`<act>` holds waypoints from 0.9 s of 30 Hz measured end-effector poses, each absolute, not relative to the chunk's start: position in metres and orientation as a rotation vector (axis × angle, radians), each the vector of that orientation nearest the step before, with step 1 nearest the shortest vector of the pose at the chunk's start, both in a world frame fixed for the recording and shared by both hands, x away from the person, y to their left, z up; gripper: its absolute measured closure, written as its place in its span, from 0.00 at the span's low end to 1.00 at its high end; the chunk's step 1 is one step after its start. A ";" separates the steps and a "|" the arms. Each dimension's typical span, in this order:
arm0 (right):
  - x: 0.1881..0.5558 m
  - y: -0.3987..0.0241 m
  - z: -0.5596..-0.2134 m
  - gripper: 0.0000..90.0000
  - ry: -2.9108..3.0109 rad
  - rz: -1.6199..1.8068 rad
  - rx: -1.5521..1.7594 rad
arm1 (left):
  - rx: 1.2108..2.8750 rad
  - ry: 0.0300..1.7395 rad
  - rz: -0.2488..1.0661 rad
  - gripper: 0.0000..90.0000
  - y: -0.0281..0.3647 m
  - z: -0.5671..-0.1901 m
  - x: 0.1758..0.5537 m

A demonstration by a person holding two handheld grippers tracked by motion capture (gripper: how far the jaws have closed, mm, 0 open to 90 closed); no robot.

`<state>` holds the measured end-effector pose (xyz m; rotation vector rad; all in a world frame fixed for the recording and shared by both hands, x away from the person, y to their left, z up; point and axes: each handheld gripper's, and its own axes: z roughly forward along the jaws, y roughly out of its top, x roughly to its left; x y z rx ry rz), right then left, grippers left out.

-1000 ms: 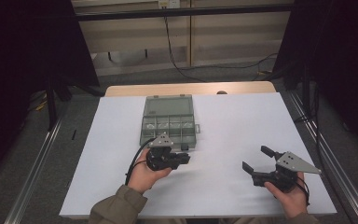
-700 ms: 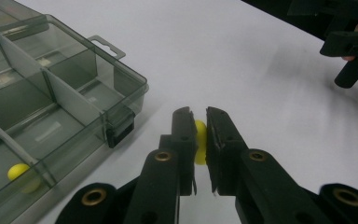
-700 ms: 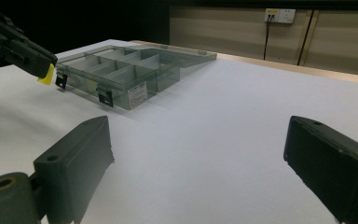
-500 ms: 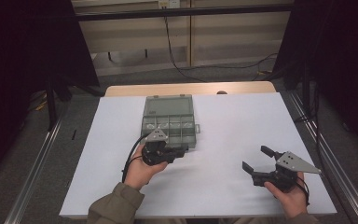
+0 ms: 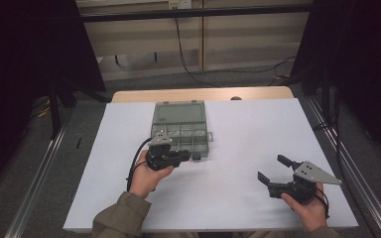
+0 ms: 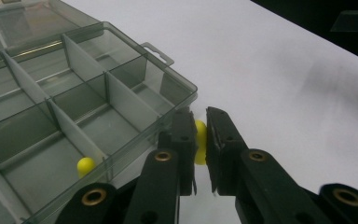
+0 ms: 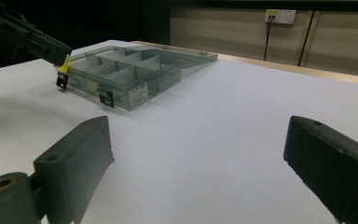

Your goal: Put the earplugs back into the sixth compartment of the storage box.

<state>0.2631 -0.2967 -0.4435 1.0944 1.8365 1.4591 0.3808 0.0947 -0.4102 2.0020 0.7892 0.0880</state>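
At the left of the high view, a clear compartment box is seen lying open on the white tabletop, its lid folded flat toward the top of the frame. In the left gripper view, one yellow bead is seen resting inside a near compartment at the lower left of that frame, close to a divider. Just right of the box's near corner, the left gripper is held with its jaws closed on a second yellow bead, which is pinched between the pads and kept outside the box wall, apparently raised a little above the tabletop. The compartments lie to the left of and beyond this gripper in its own view, so a short carry over the wall is judged to be what the coming move turns on; the left hand is plainly the nearer one. At the lower right of the high view, the right gripper is held well apart from the box, its jaws spread wide and nothing between them.
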 end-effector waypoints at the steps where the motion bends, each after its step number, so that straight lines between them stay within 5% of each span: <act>1: 0.263 -0.297 -0.444 0.08 1.837 1.459 1.095 | 2.008 0.791 0.098 0.92 0.096 -0.410 0.382; 27: 0.263 -0.297 -0.443 0.08 1.834 1.456 1.091 | 1.973 0.846 0.159 0.91 0.108 -0.406 0.396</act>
